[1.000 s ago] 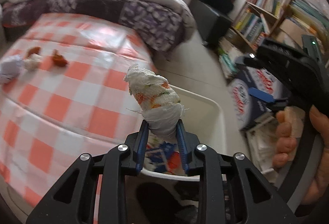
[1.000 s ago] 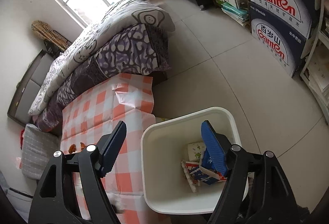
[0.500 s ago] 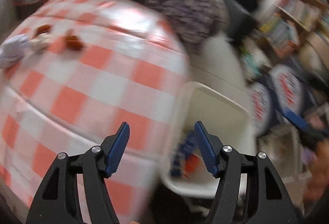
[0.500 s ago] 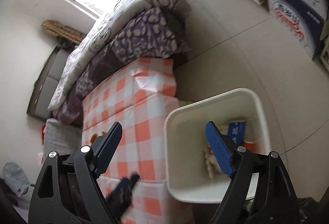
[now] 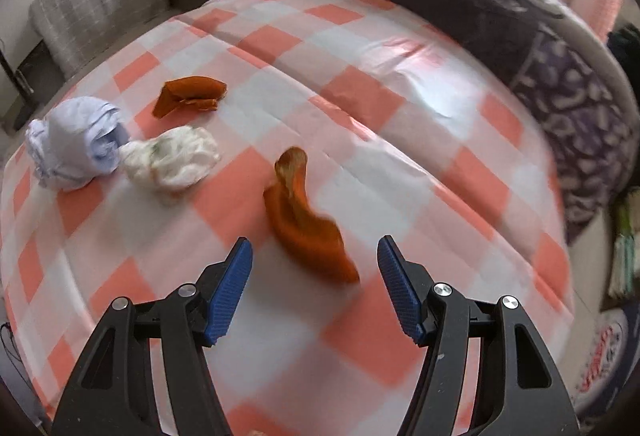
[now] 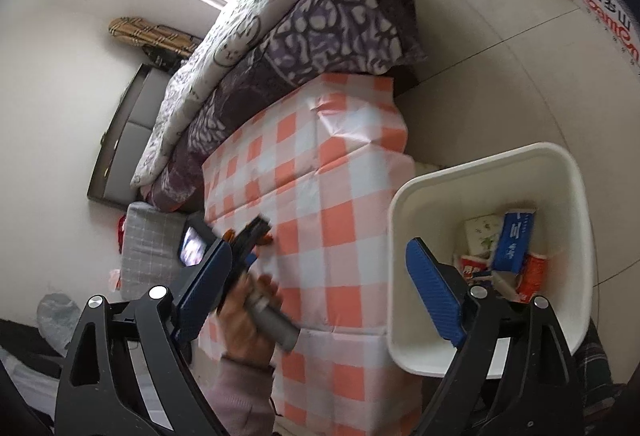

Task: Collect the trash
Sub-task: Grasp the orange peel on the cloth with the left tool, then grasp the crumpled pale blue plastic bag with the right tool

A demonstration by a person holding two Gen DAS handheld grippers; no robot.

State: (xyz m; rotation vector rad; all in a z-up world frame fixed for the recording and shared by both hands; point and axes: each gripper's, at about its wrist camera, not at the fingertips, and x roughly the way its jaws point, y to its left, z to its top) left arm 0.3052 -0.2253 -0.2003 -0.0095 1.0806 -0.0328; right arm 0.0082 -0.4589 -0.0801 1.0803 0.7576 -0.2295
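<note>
The left gripper (image 5: 314, 260) is spread wide and holds nothing, hovering low over the checked cloth of the worktop (image 5: 400, 107). Just ahead of it, roughly between the lines of its 2 fingers, lies the near orange peel (image 5: 306, 224), a curled strip with its pale inner side turned up at the far end. Farther off are 3 more scraps: a second orange peel (image 5: 188, 95), a crumpled white tissue (image 5: 172, 161) and a lavender paper wad (image 5: 74, 143), which touches the tissue.

The right gripper (image 6: 320, 276) is also released and empty, hanging above the white bin (image 6: 576, 203) that stands on the floor beside the worktop. Cartons and wrappers already lie in the bin.

The peel looks light and leathery, stiff enough to keep its curve yet likely to bend or slide on the smooth cloth if pushed sideways. Its thick lower body, nearest the gripper, seems the best place to take hold, with the fingers closing across its width, not along its length. A modest squeeze should do, since nothing here can break, though a waxy skin could slip from a shallow pinch. The tissue and the wad should be softer still, compress a lot, and want a deep bite through the middle
</note>
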